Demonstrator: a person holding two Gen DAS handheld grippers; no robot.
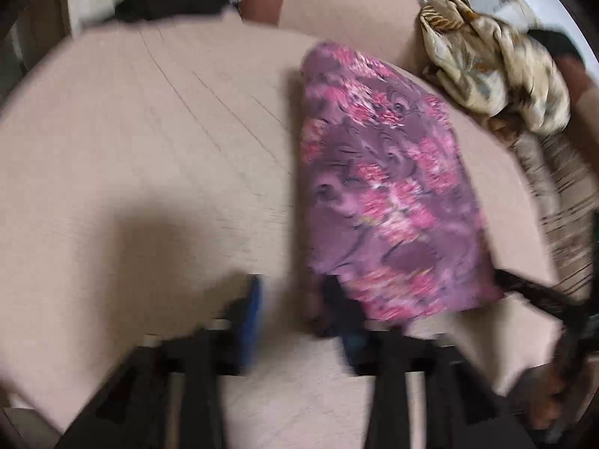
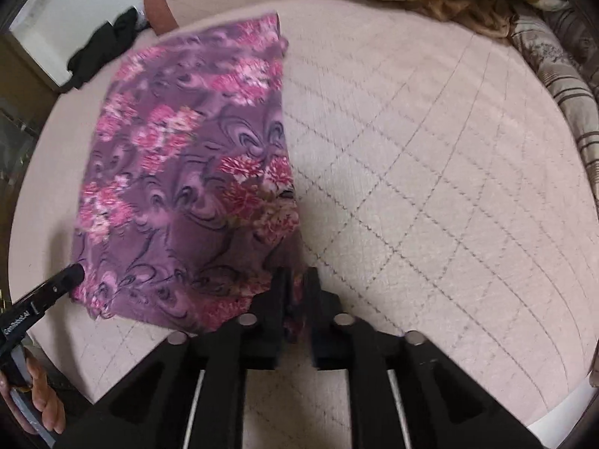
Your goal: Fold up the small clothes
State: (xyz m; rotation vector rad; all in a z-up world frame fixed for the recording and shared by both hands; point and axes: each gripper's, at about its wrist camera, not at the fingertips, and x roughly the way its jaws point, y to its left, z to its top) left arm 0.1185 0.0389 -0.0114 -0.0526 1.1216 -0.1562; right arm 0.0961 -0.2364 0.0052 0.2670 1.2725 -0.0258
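Take the purple floral cloth [image 2: 187, 172] as your landmark; it lies flat on the quilted beige bed [image 2: 430, 187], already folded into a long narrow panel; its long axis runs away from you, from the near edge under your grippers towards the far rim of the bed.

Your right gripper [image 2: 295, 292] sits at the cloth's near right corner; its jaws stand nearly together, with a bunch of that corner's fabric between them, so it has the cloth in its grip.

Your left gripper [image 1: 295, 299] is at the cloth's near left corner; in its own blurred view the jaws stand well apart, the blue-padded finger [image 1: 254, 318] out on bare bed to the left of the cloth, the other finger at the cloth's edge; nothing is pinched there, as far as the blur allows.

So both grippers are at the near short edge, and only the right one has hold; I judge the coming fold must carry that near edge along the long axis towards the far edge; the left corner needs a hold first, or the panel will skew.

The crumpled cream patterned garment [image 1: 494, 67] lies beyond the cloth's far right; the black garment [image 2: 101, 48] lies past its far left corner; both are well apart from it.
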